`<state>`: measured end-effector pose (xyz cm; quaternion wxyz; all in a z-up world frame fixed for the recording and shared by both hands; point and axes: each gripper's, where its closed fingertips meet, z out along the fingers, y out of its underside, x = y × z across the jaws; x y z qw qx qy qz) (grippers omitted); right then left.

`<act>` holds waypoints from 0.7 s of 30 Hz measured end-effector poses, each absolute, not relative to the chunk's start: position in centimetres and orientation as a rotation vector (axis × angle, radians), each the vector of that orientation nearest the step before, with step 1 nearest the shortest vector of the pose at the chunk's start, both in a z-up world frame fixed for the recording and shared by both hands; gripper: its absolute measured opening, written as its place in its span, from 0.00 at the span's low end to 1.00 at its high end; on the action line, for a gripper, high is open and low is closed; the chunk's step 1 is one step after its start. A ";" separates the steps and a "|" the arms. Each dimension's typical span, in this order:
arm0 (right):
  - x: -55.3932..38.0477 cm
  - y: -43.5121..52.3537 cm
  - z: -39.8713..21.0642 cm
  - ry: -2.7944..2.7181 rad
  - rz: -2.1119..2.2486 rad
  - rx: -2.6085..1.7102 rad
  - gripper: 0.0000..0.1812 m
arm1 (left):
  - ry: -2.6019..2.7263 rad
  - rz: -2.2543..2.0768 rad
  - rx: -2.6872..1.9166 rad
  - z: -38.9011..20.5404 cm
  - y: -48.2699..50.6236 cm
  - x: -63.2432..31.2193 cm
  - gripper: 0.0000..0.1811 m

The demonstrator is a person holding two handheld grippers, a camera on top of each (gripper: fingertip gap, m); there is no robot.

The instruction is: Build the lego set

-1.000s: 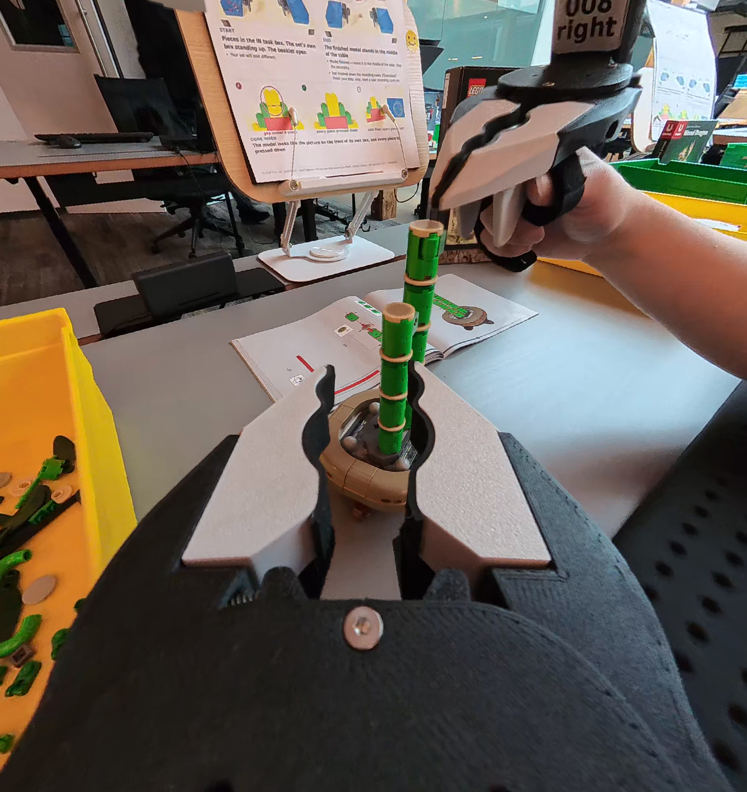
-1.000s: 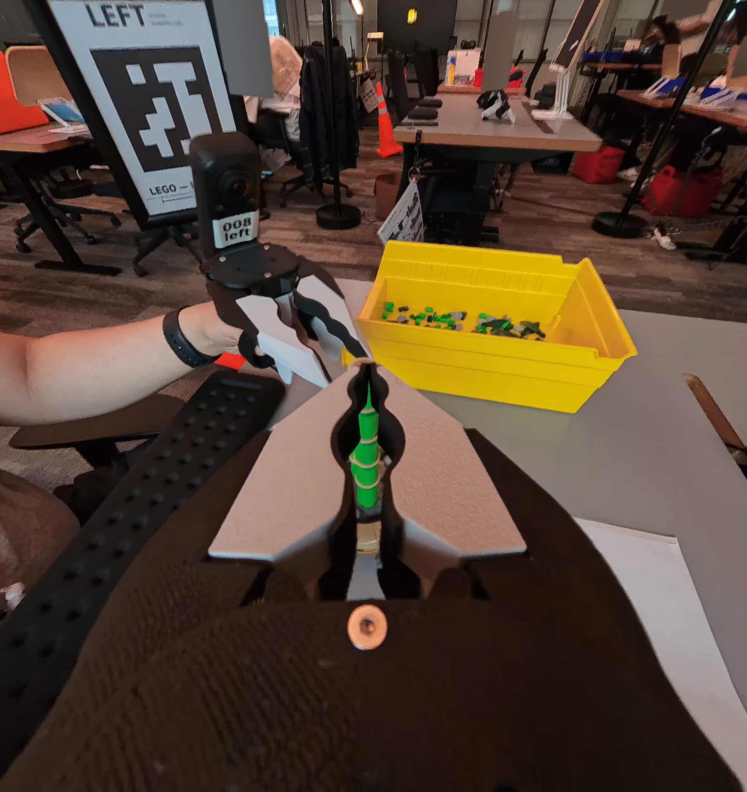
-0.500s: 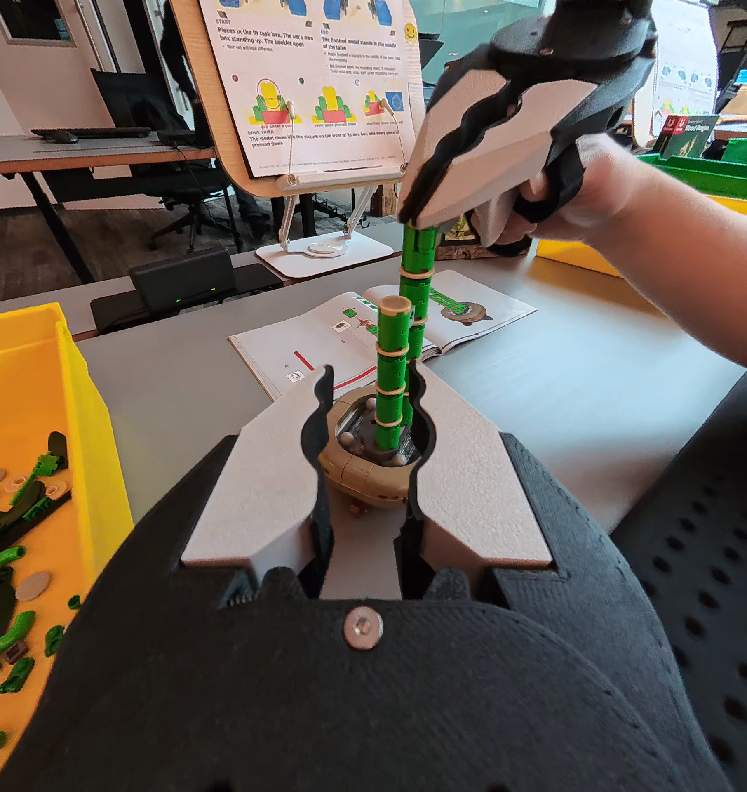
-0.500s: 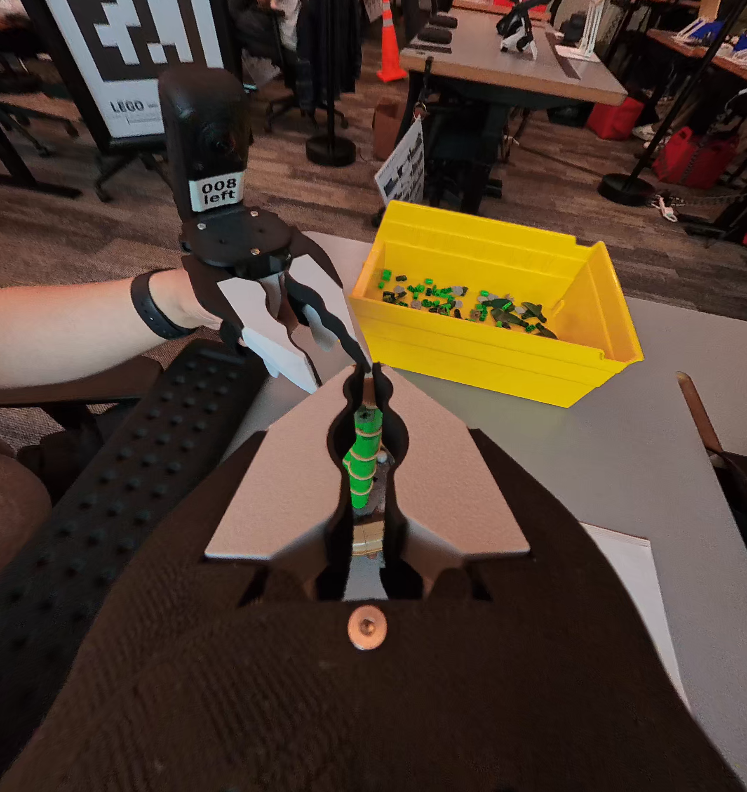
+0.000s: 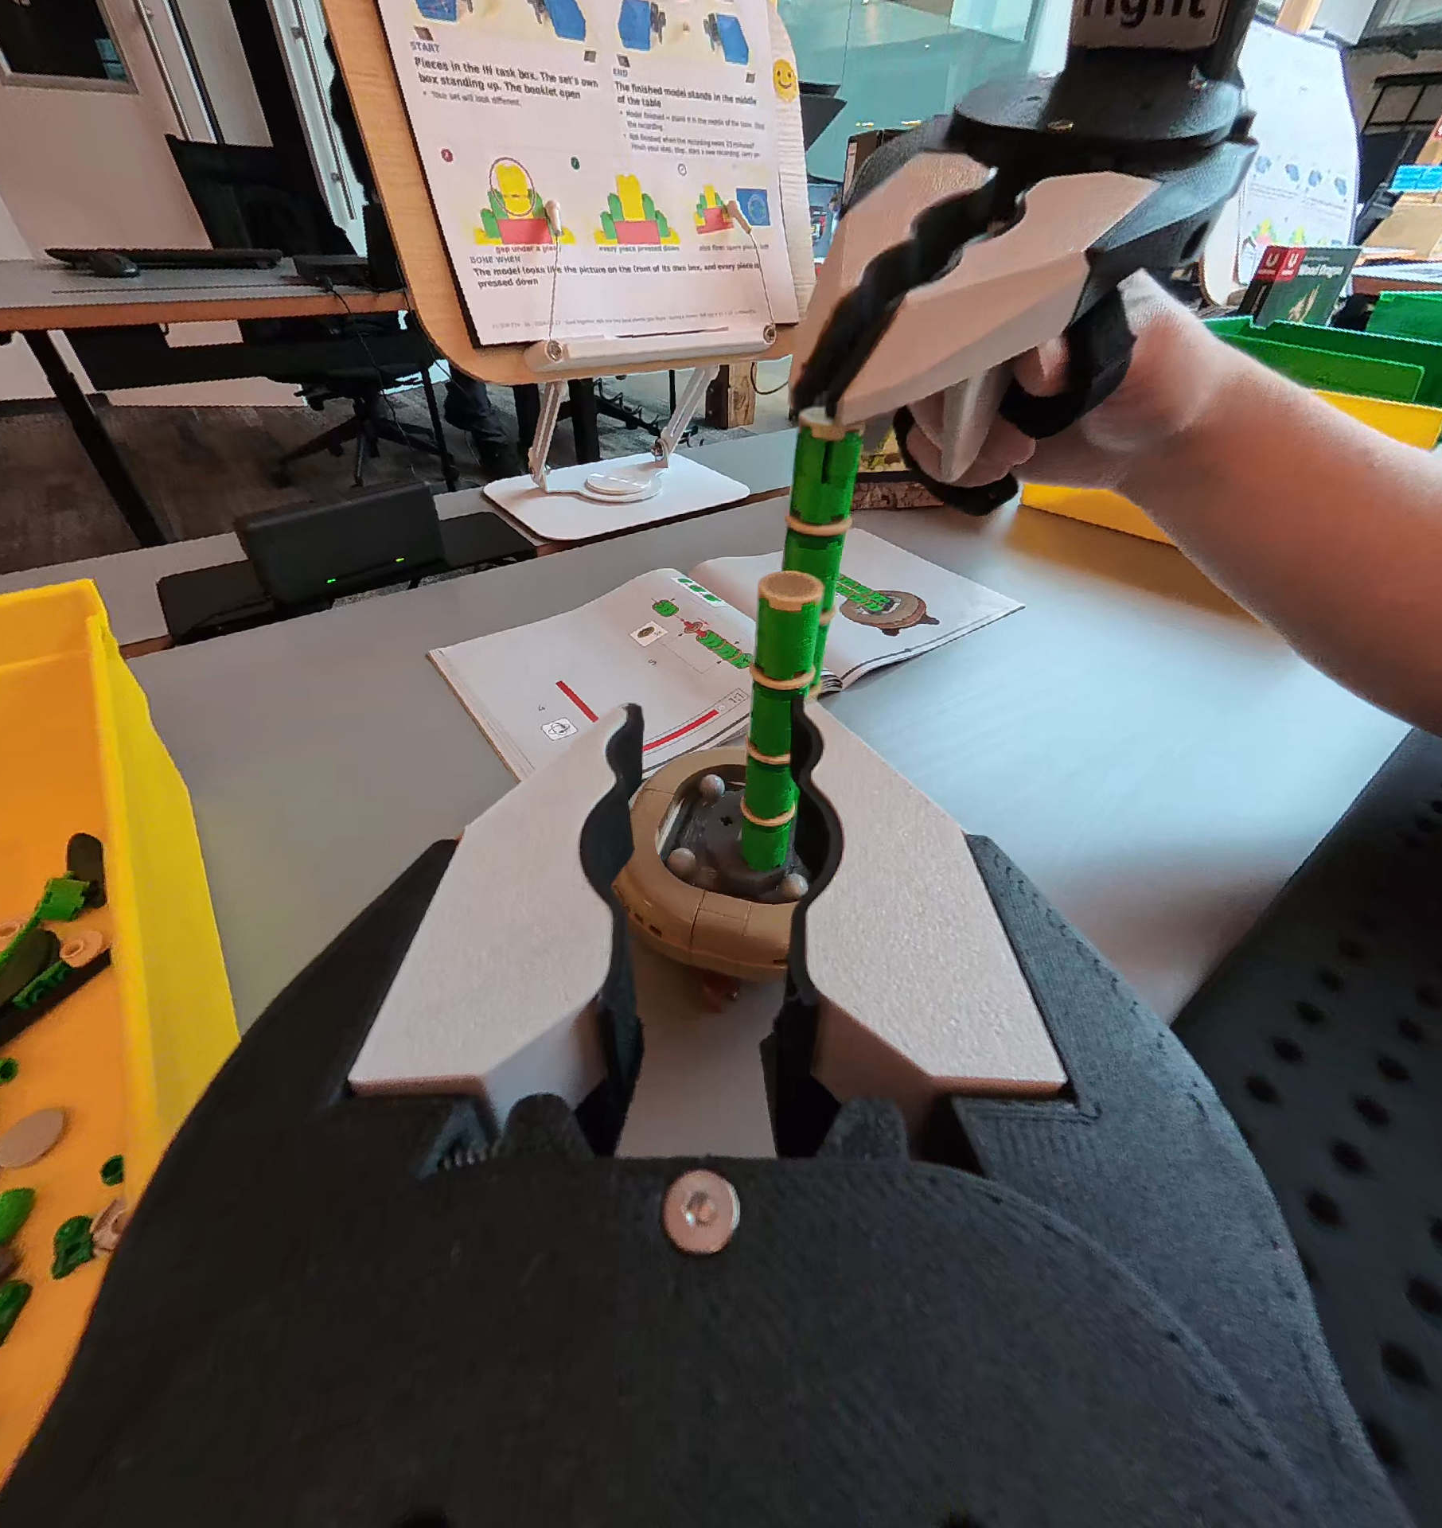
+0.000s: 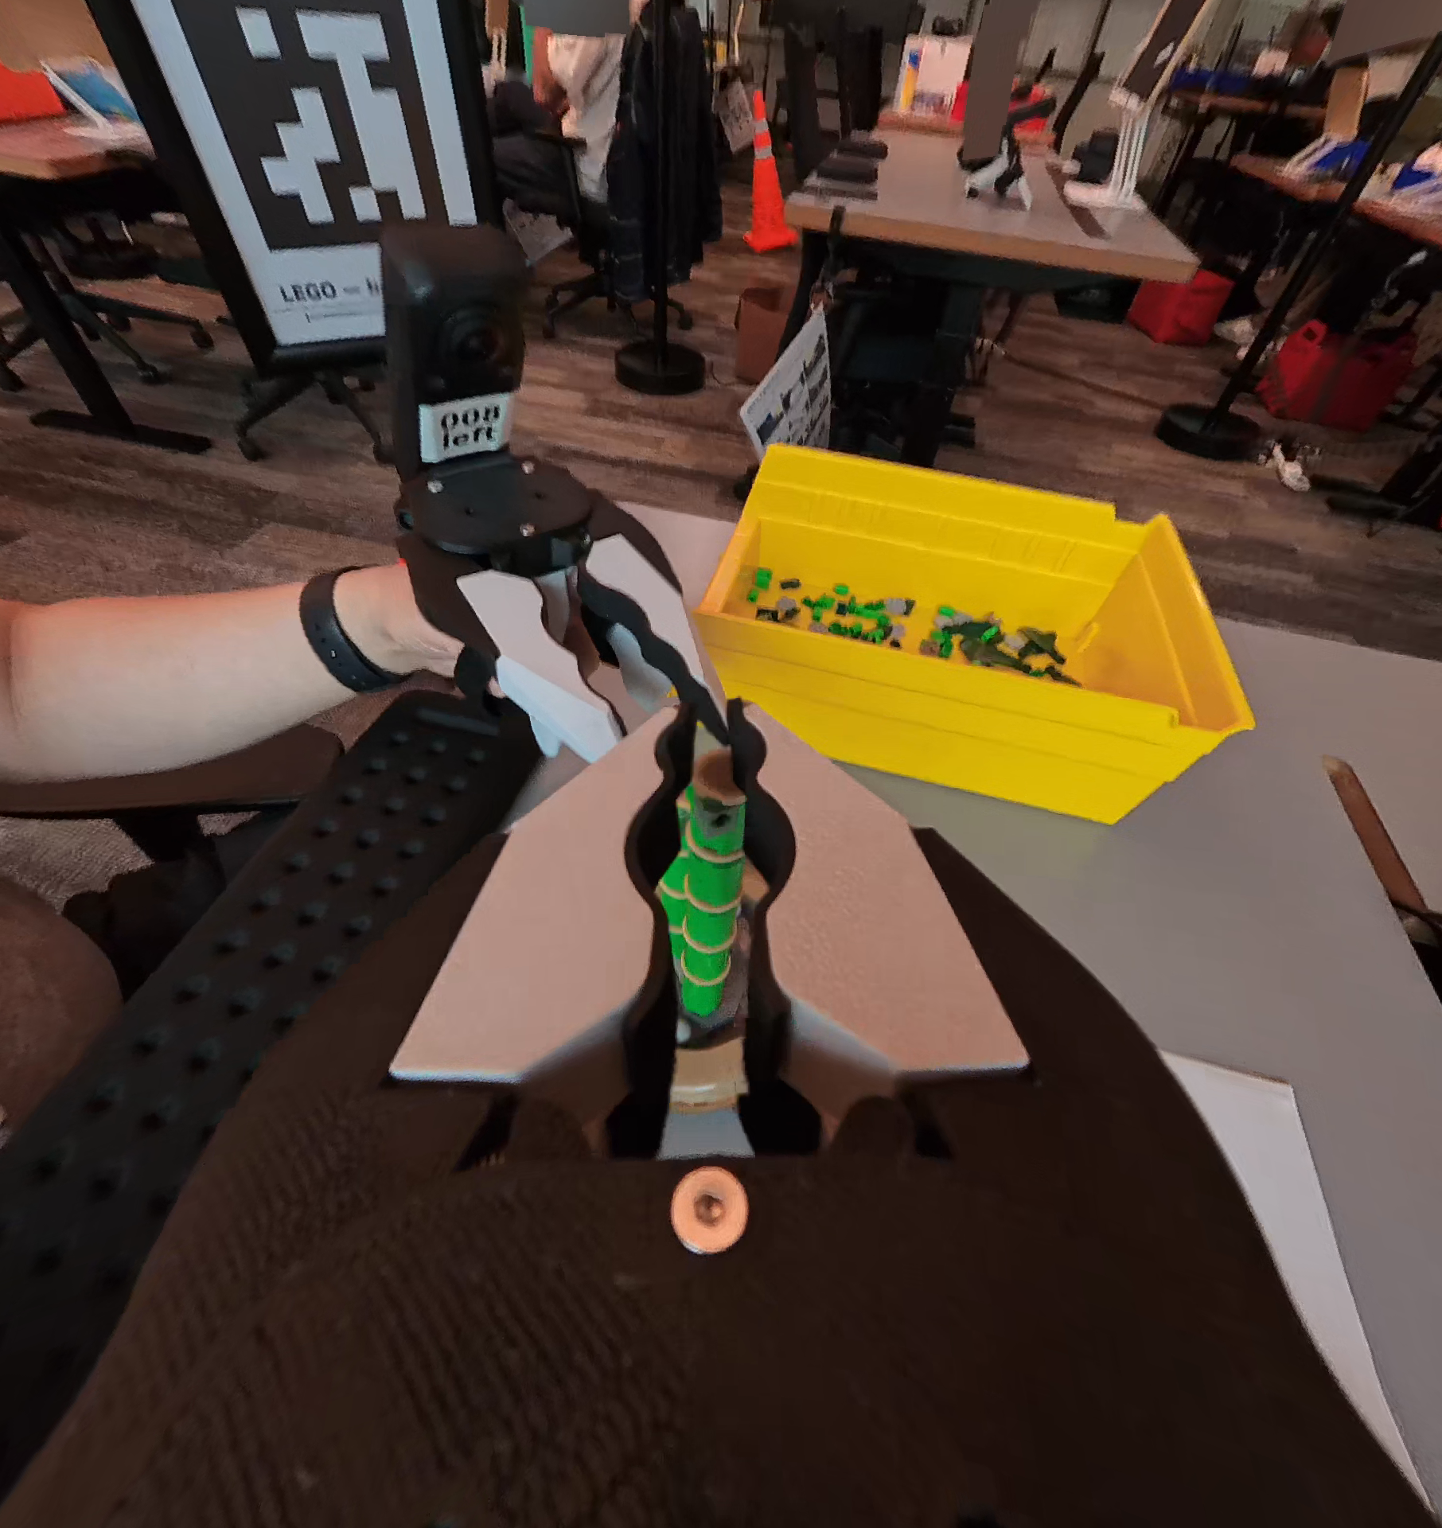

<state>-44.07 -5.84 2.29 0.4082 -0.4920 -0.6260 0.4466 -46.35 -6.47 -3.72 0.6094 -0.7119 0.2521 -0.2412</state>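
In the left wrist view, the model [image 5: 722,893] was seen at the centre of the frame, on the grey table [image 5: 1073,785]. It was made of a round tan base with a dark grey inside and small grey balls, and of two green stalks divided by thin tan rings and closed by tan caps. The long axis of both stalks was nearly vertical, with the caps pointing to the top of the frame. The shorter stalk [image 5: 775,728] stood in front, and the taller stalk [image 5: 821,504] rose behind it.

The left gripper [image 5: 718,736] was placed around the base, one finger at each side. Its jaws were apart, and it could not be told if they pressed the base. The right gripper [image 5: 825,409] was seen at the upper right, and its tips, drawn together, were touching the cap of the taller stalk from above.

A yellow bin [image 5: 147,810] with loose green and dark pieces was seen at the left edge. An open booklet [image 5: 618,661] lay behind the model.
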 end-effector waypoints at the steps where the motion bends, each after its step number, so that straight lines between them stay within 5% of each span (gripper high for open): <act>1: -43.9 -5.8 2.8 -1.546 1.141 -1.217 0.05 | 0.583 -0.567 -1.642 -3.7 -6.5 -46.2 0.19; 21: -43.1 -5.1 1.8 -1.444 1.354 -1.240 0.00 | 0.644 -0.580 -1.604 -2.3 -5.6 -43.4 0.08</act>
